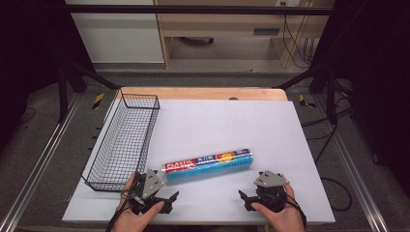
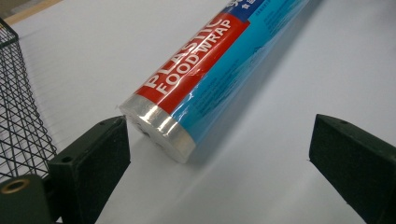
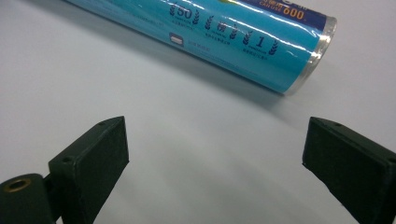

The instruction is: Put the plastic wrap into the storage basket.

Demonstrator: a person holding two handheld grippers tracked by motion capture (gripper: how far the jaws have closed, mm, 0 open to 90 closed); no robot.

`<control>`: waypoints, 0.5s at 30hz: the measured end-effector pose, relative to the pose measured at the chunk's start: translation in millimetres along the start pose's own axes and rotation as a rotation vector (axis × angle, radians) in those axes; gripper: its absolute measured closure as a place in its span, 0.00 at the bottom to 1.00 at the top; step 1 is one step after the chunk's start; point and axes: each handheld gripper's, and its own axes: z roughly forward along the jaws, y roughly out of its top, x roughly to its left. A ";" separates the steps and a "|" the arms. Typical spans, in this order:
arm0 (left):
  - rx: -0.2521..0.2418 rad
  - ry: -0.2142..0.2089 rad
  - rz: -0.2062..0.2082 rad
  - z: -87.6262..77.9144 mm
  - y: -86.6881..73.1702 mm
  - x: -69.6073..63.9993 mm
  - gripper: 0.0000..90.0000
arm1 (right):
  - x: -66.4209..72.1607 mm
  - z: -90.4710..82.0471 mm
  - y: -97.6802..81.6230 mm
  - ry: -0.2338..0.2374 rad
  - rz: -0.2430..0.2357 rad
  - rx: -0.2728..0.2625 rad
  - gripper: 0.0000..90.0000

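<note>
The roll (image 1: 208, 165) of plastic food wrap is lying on the white mat (image 1: 217, 121), just right of the basket (image 1: 123, 142). The left gripper (image 1: 167, 200) is sitting by the roll's near-left end with its jaws standing wide, nothing between them. The right gripper (image 1: 244, 198) is resting near the roll's right end, also released and gripping nothing, apart from the roll.

Roll (image 2: 219, 65) label: "PLASTIC FOOD WRAP"; also "50", "1", "600".
</note>
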 end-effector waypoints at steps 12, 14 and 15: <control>0.162 -0.037 0.211 13.4 60.3 3.9 0.08 | 0.5 -2.3 -2.0 0.013 0.040 0.037 0.09; 0.176 -0.042 0.216 16.5 66.2 4.2 0.09 | -0.6 -2.0 -2.2 0.011 0.044 0.035 0.09; 0.202 -0.058 0.217 18.1 72.8 5.0 0.09 | -1.8 -2.8 -2.7 0.012 0.043 0.028 0.09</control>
